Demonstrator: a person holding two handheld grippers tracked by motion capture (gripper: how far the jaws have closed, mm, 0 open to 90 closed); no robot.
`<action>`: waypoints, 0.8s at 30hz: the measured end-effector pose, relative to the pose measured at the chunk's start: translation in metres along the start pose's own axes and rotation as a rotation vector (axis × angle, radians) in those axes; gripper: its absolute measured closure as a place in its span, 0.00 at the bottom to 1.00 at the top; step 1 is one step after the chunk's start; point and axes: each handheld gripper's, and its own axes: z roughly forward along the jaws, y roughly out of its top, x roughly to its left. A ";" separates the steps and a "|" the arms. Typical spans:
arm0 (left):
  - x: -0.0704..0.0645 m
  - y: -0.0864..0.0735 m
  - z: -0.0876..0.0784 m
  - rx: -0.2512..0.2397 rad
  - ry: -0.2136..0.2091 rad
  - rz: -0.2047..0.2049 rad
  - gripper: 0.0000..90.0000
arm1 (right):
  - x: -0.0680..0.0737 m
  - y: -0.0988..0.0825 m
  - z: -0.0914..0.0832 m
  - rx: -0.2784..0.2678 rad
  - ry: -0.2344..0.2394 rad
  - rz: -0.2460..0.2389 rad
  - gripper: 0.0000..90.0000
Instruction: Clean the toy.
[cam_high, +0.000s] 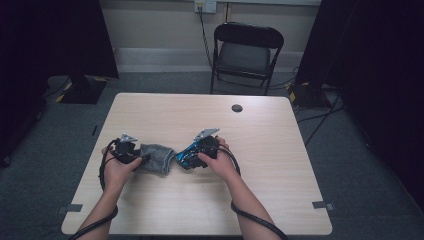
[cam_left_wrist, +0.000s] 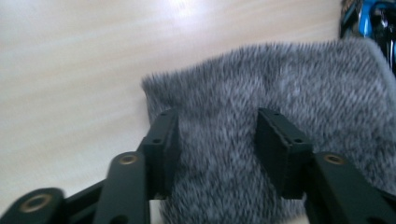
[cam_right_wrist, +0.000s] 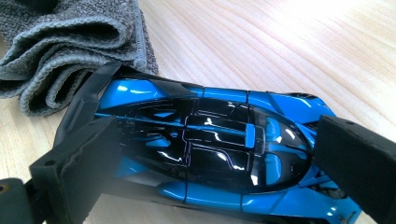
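Holding the blue and black toy car (cam_right_wrist: 210, 154) in my right gripper (cam_right_wrist: 210, 163), 1 pad on each end, car lying on the table (cam_high: 210, 200) w/ its tail touching the folded grey cloth (cam_high: 157, 158). Left gripper (cam_left_wrist: 217, 140) sits over the cloth w/ jaws about halfway apart, pads not pressing the fabric afaict. Cloth's right between the 2 grippers, near the middle of the table.

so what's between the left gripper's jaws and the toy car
The folded grey cloth fills the stretch from the left gripper to the blue toy car, as the high view shows.
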 end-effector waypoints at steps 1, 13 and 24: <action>0.001 -0.002 -0.001 -0.002 -0.005 -0.005 0.57 | 0.000 0.000 0.000 0.000 0.000 0.001 0.01; -0.015 -0.022 -0.014 0.011 -0.045 0.046 0.46 | 0.001 0.000 0.000 0.001 -0.003 0.002 0.00; -0.029 -0.026 -0.023 0.016 -0.071 0.124 0.48 | 0.001 0.001 0.000 0.009 -0.005 0.002 0.00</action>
